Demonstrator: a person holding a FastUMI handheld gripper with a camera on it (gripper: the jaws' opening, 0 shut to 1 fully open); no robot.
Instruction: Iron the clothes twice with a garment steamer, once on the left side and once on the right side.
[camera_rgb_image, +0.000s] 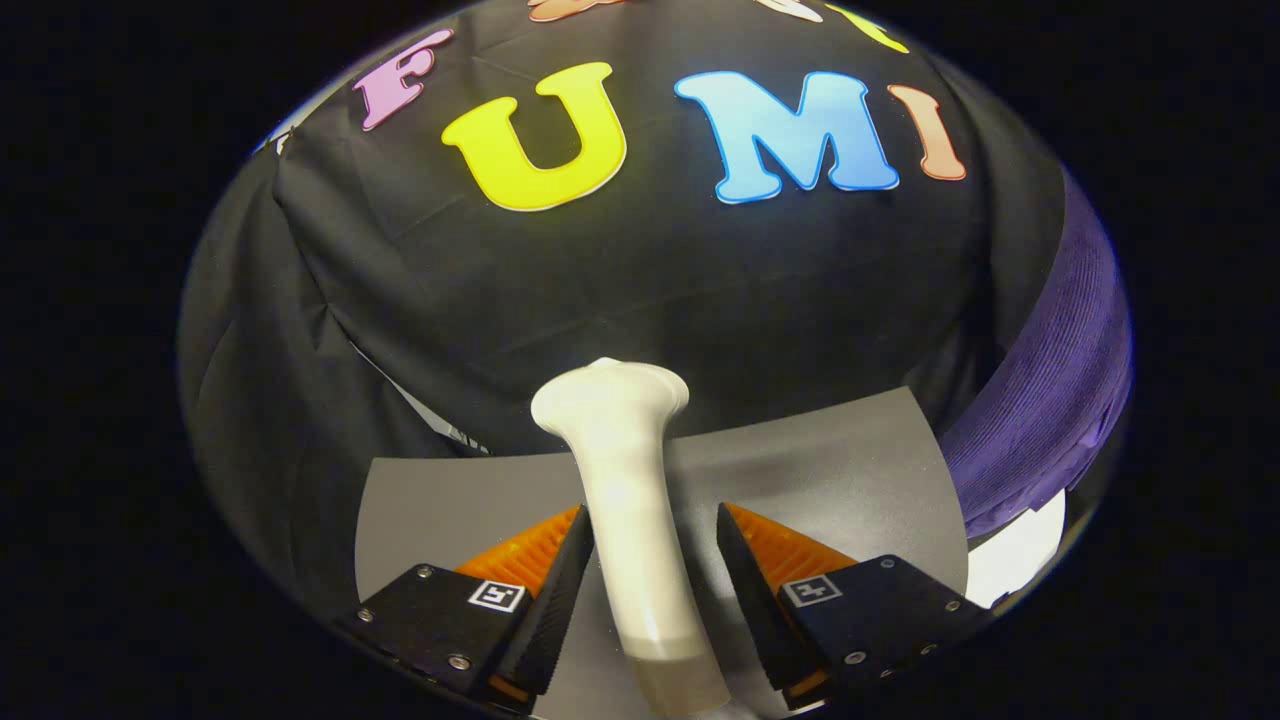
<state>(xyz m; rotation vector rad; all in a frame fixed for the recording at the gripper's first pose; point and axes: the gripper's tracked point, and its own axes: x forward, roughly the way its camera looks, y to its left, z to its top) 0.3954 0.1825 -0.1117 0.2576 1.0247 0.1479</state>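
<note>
A white garment steamer (612, 412) stands upright on the grey table (840, 470), its slim handle rising between my fingers to a wider head beyond them. My gripper (653, 512) is open around that handle. The left finger (560, 580) lies against the handle or very close to it, while the right finger (750, 580) stands apart from it with a visible gap. A purple ribbed garment (1050, 400) hangs to the right of the table, past the right finger.
The booth's black cloth wall (650, 290) rises just behind the table and wraps round its left side. A white patch (1020, 550) shows below the purple garment, beyond the table's right edge.
</note>
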